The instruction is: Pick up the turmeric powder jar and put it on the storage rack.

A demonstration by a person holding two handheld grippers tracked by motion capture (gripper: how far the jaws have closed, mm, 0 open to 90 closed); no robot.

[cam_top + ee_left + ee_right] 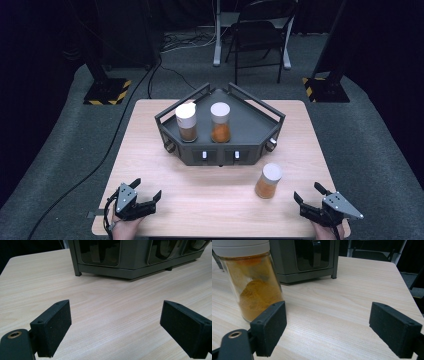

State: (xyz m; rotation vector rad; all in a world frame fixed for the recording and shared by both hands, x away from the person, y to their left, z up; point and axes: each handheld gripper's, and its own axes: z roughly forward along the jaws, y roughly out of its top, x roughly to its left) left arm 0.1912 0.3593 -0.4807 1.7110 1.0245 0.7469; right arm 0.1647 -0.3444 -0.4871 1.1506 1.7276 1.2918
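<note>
A dark grey angular rack (250, 120) stands at the middle of the wooden table (150, 150). Two white-capped spice jars stand inside it: one with brown powder (186, 122) and one with orange powder (220, 122). A third jar (268, 181) of orange powder stands upright on the table in front of the rack's right end; it looms at the left of the right gripper view (252, 282), ahead of the left jaw. My left gripper (148, 189) rests open near the front left edge, nothing between its jaws (115, 325). My right gripper (308, 191) is open near the front right edge, empty (327, 325).
The rack's front (130, 260) carries two small white switches and round knobs at its corners. Beyond the table lie grey carpet, black cables, a folding chair (260, 30) and stand bases with yellow-black tape (107, 92).
</note>
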